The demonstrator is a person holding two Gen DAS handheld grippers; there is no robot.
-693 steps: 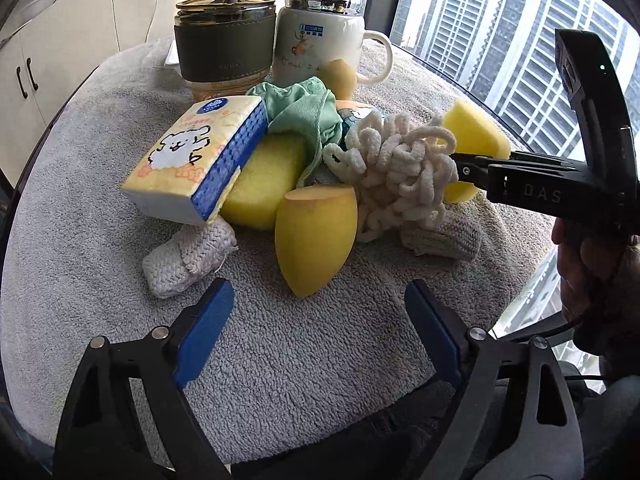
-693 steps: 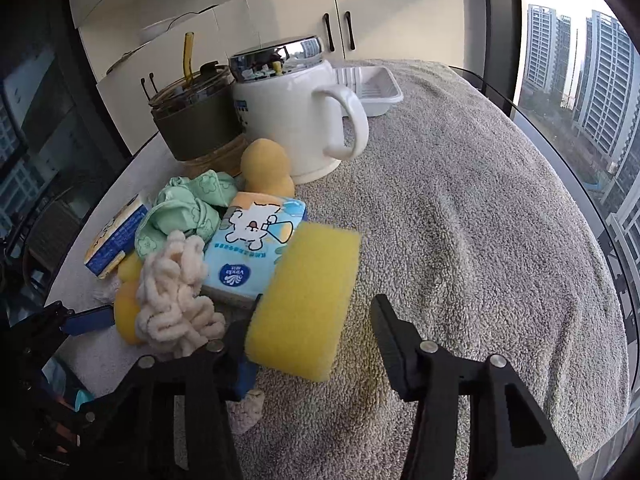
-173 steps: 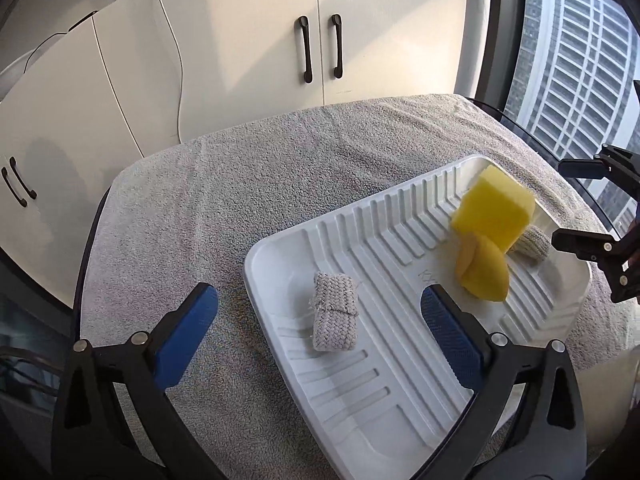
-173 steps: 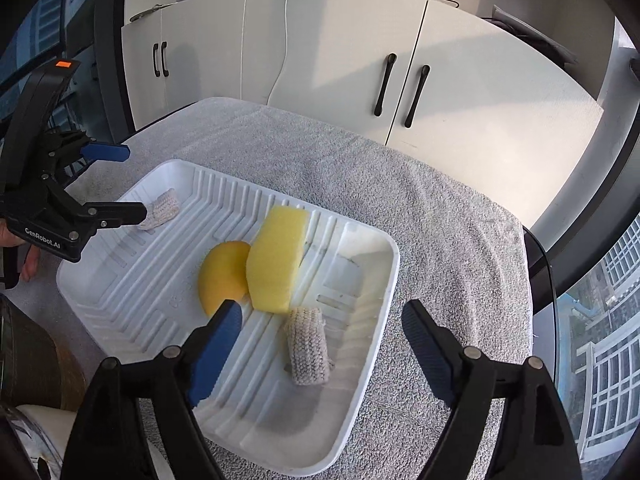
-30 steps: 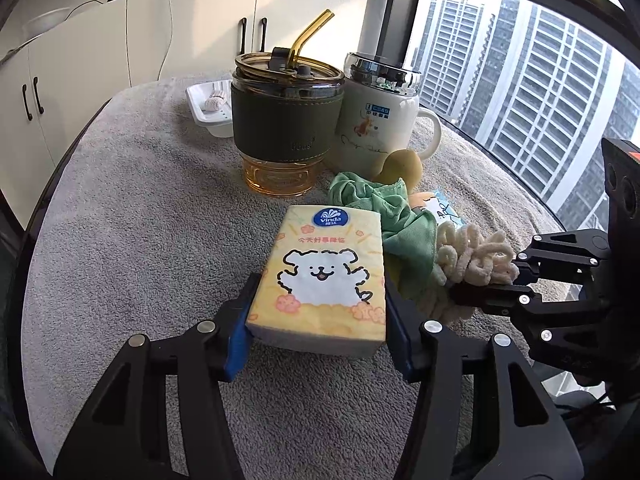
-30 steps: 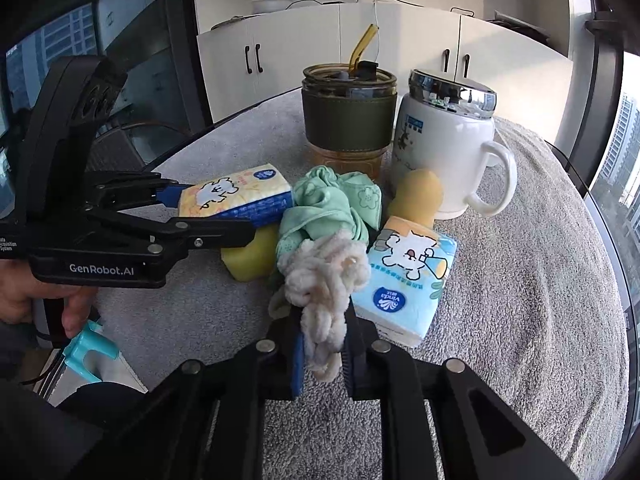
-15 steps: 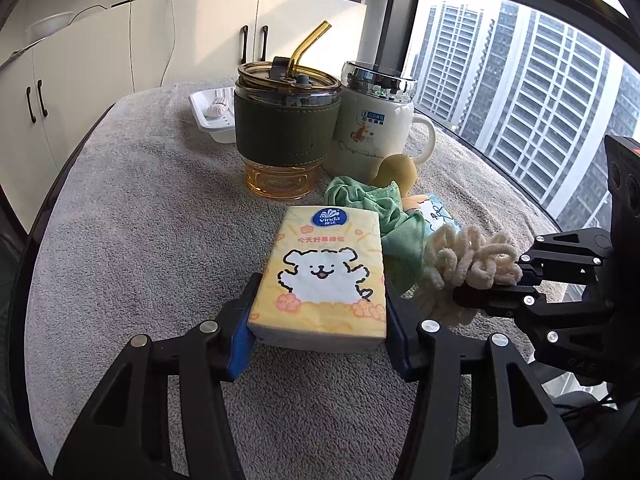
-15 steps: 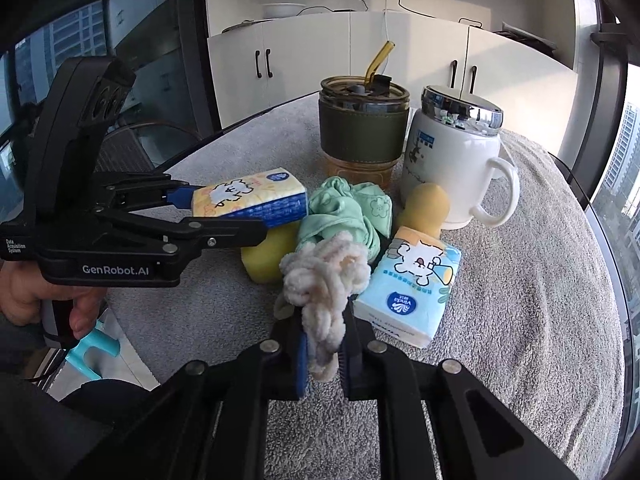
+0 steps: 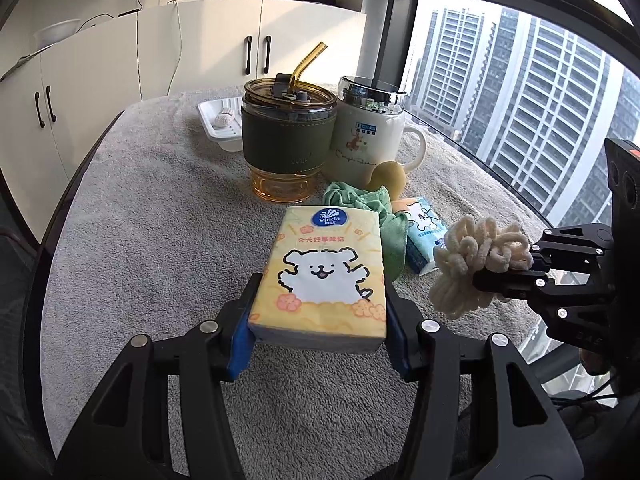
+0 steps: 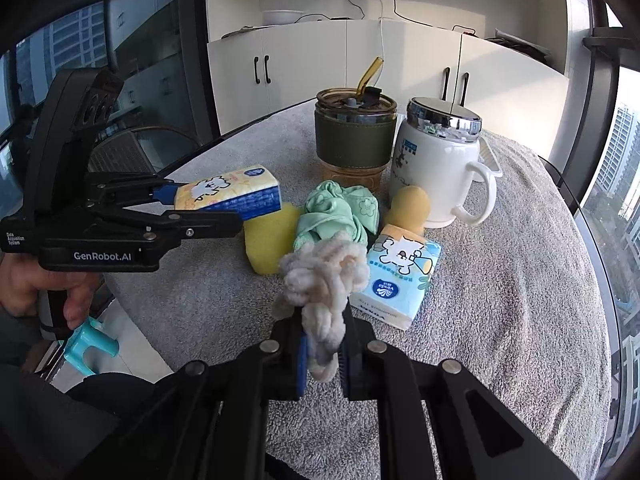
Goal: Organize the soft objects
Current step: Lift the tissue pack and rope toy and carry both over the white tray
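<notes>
My left gripper is shut on a yellow tissue pack with a white bear print, held above the grey towel. In the right wrist view that tissue pack shows at the left, clamped by the left gripper. My right gripper is shut on a cream looped yarn bundle, lifted off the pile. The yarn bundle and right gripper also appear at the right of the left wrist view. A green cloth, yellow sponge, blue tissue pack and yellow beauty sponge lie on the towel.
A green-sleeved glass cup with a straw and a white lidded mug stand behind the pile. A white tray with a small knitted piece sits at the far end. The table edge and window lie to the right. A hand grips the left tool.
The right gripper has risen a little with the yarn bundle, clear of the pile. The left gripper holds the yellow tissue pack almost still.
</notes>
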